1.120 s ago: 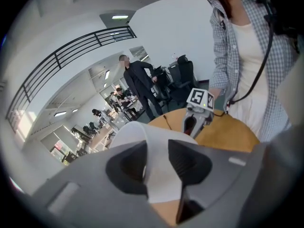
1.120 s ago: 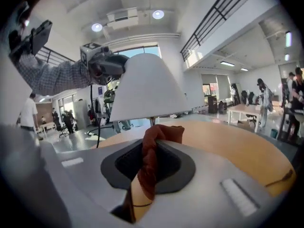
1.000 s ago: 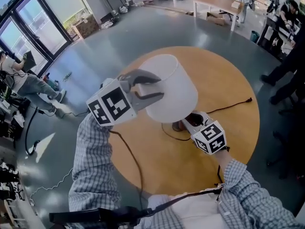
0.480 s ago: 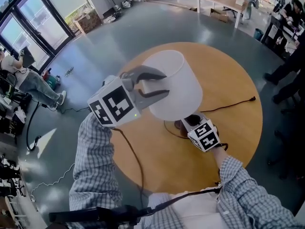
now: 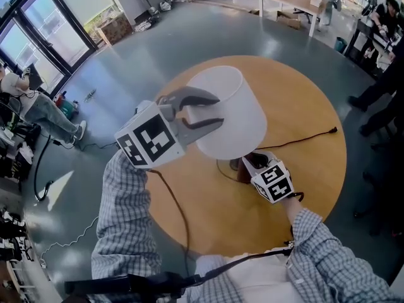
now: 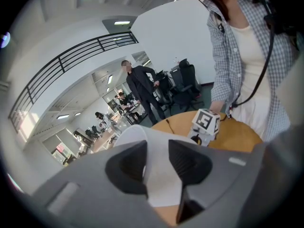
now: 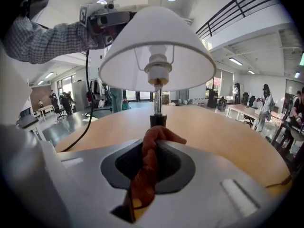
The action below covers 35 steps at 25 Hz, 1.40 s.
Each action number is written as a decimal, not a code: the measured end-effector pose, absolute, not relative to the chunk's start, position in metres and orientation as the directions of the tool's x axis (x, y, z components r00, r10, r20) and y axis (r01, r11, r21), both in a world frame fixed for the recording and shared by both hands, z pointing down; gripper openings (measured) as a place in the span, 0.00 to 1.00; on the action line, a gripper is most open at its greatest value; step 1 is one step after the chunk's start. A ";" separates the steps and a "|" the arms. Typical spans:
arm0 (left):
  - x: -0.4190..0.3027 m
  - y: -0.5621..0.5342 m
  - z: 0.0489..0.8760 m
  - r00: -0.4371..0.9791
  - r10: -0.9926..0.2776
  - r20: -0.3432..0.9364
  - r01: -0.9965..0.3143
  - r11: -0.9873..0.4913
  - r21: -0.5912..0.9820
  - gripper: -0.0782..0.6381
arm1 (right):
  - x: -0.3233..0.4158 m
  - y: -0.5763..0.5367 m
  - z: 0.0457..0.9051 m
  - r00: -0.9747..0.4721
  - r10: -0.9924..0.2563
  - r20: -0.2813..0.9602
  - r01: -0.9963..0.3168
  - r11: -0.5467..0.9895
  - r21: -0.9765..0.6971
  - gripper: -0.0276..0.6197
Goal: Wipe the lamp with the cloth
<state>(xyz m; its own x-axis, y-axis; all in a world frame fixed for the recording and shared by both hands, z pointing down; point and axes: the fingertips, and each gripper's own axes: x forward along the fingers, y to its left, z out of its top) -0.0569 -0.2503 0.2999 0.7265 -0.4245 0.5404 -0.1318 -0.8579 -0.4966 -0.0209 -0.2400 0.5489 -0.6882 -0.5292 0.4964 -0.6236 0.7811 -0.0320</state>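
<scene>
While the lamp (image 7: 156,101) stands near the middle of the round wooden table (image 5: 303,106), bare wood lies all around it. The widest bare part is on the far side and to the right. A thin black cord (image 5: 303,139) runs across that right part toward the table's edge. Past the edge the grey floor (image 5: 158,43) is wide open on the far left side. At the right edge of the head view a person's dark legs (image 5: 379,100) stand close to the table. Another person (image 5: 38,109) sits well apart on the left, by the glass doors.

The left gripper (image 5: 220,110) is up at the top rim of the white shade (image 5: 230,115). One jaw is inside the rim and one is outside, and they are clamped on the shade's thin wall.

The right gripper (image 7: 153,144) is low, under the shade and just above the table top. Its jaws are pressed together on the orange-brown cloth (image 7: 147,170). The cloth sticks out of the front in a small bunch, right by the dark foot of the lamp's pole. I cannot tell if it touches.

The shade is open at the bottom like a cup turned over. Inside it sits the white socket (image 7: 157,72), held by thin wires.
</scene>
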 end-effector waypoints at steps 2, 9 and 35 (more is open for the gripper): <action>-0.056 -0.250 0.299 0.728 -0.423 0.540 -0.130 -0.858 -0.496 0.31 | -0.029 -0.250 0.524 -0.712 -0.555 0.431 -0.630 0.775 -0.043 0.13; -0.052 -0.245 0.298 0.729 -0.421 0.540 -0.125 -0.857 -0.500 0.31 | -0.044 -0.269 0.470 -0.755 -0.591 0.283 -0.628 0.776 -0.056 0.13; -0.049 -0.236 0.300 0.735 -0.414 0.537 -0.103 -0.851 -0.516 0.30 | -0.019 -0.250 0.524 -0.692 -0.589 0.418 -0.683 0.721 -0.116 0.13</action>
